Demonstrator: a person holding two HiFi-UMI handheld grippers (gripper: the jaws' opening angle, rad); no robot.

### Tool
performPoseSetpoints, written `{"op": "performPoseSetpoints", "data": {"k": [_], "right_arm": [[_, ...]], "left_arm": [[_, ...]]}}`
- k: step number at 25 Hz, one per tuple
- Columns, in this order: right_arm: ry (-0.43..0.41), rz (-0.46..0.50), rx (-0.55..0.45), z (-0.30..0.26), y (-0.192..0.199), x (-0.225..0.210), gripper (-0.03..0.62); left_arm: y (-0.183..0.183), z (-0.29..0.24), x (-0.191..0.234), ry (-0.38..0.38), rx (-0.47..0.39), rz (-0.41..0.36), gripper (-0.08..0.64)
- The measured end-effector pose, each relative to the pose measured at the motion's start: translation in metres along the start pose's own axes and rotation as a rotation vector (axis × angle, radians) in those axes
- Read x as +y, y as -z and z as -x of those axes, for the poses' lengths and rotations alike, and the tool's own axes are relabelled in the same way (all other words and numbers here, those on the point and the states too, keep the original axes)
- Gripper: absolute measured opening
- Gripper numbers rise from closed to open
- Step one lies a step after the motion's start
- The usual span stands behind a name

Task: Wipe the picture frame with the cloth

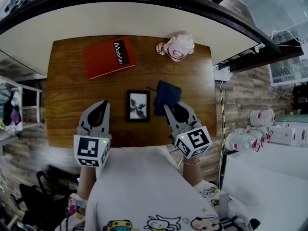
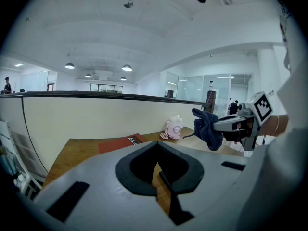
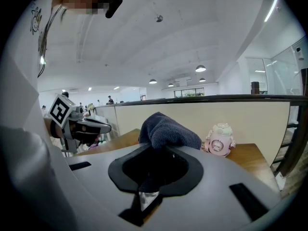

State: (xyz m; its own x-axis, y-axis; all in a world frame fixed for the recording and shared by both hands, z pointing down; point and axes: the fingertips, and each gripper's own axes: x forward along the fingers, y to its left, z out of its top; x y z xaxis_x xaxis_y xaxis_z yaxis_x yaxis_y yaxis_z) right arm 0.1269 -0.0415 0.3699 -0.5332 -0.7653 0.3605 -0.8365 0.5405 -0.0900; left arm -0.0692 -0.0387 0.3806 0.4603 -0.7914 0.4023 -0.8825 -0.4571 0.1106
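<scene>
Right hand-held gripper clamps cloth beside picture frame; left hand-held gripper closed, empty. Recommend flat, overlapping strokes.

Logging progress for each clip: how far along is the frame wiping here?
Done: the cloth is off the table, clamped in the right tool. In hand: it hangs beside the picture frame, apparently clear of it. Left: the wiping itself; the frame lies flat on the table. The left tool is shut and empty.
</scene>
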Motion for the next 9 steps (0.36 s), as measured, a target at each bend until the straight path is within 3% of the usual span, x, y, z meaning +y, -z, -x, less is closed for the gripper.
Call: {"op": "performPoseSetpoints", "data": {"k": [9], "right_arm": [[0.002, -0.004, -0.002, -0.0007, 0.0002, -0.0016, 0.041]], "left_arm": [[0.0037, -0.0014, 0.0057, -0.004, 0.000, 0.009, 0.003]]}}
